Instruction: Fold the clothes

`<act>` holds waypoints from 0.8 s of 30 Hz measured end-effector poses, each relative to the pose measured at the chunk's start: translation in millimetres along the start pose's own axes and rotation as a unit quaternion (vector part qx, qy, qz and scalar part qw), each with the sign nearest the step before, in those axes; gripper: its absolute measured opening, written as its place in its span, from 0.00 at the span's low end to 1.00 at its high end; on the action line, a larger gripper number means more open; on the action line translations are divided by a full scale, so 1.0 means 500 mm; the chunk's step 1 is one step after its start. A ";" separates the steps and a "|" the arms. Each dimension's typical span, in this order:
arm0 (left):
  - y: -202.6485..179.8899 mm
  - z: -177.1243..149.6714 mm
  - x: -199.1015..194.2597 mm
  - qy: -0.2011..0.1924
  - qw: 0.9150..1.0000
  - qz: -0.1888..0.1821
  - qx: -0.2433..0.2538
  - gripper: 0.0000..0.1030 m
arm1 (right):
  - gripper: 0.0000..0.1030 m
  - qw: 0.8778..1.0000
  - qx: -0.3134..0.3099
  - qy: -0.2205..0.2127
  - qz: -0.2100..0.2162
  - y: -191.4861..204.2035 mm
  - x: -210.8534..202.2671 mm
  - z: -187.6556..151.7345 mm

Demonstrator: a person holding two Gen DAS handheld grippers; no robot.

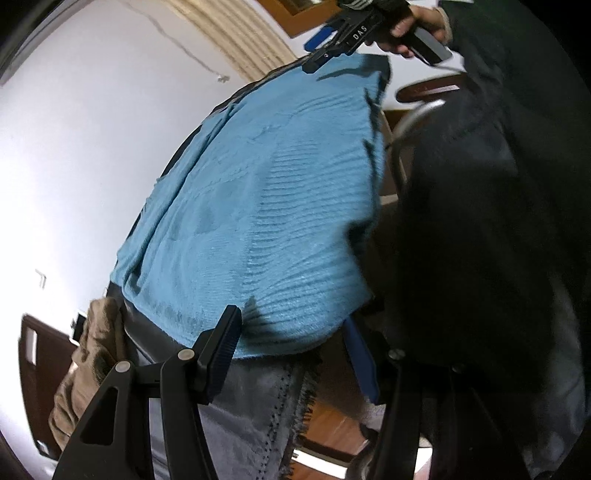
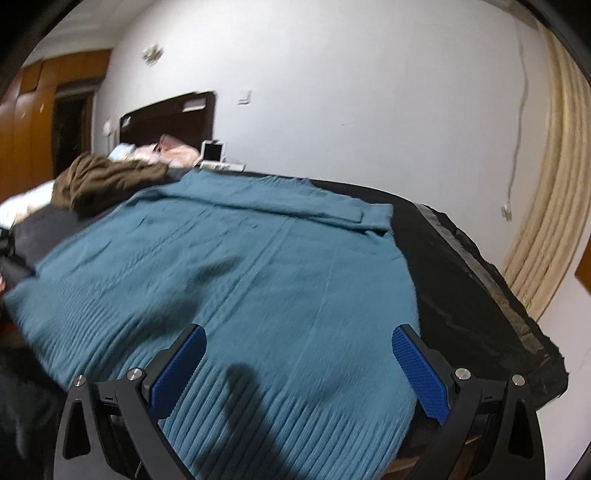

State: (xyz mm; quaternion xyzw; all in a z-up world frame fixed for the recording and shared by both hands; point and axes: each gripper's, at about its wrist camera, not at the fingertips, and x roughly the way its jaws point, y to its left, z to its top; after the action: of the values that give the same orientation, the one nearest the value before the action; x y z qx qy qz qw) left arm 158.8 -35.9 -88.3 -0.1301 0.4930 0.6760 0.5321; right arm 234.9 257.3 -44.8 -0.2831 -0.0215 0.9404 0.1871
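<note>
A teal knit sweater point(image 2: 258, 266) lies spread flat on a bed with a dark cover point(image 2: 461, 266), one sleeve point(image 2: 325, 210) folded across its upper part. My right gripper point(image 2: 299, 365) stands open just above the ribbed hem, both blue pads point(image 2: 417, 373) bare. In the left wrist view the same sweater point(image 1: 258, 192) fills the middle. My left gripper point(image 1: 291, 343) is open, its fingers point(image 1: 221, 354) straddling the near edge of the sweater without clamping it. The right gripper point(image 1: 332, 40), held by a hand point(image 1: 413, 29), hovers at the sweater's far edge.
A crumpled brown garment point(image 2: 103, 181) lies on the bed beside the sweater, also visible as the brown garment point(image 1: 88, 362). Pink clothes point(image 2: 173, 147) and a dark headboard point(image 2: 170, 118) sit behind. A cream curtain point(image 2: 546, 184) hangs right. A person's dark clothing point(image 1: 480, 221) stands close.
</note>
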 end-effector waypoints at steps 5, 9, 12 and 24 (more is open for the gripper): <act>0.009 0.007 0.001 0.000 1.000 -0.007 -0.019 0.59 | 0.99 0.999 0.035 -0.003 -0.010 -0.026 0.012 0.014; 0.008 0.013 -0.001 -0.001 1.000 -0.013 -0.024 0.46 | 0.99 0.999 0.036 -0.002 -0.014 -0.029 0.007 0.007; 0.008 0.016 -0.002 -0.001 0.999 -0.018 -0.028 0.37 | 0.99 0.999 0.035 -0.004 -0.015 -0.029 0.001 0.003; 0.053 0.046 -0.023 -0.027 0.994 -0.036 -0.098 0.22 | 0.99 1.000 0.017 -0.015 -0.016 -0.017 -0.019 0.002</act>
State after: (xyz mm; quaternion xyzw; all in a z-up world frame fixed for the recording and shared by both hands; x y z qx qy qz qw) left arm 149.0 -23.0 -55.0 -0.1810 0.4048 0.7044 0.5543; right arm 244.6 261.6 -37.5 -0.2656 -0.0125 0.9415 0.2070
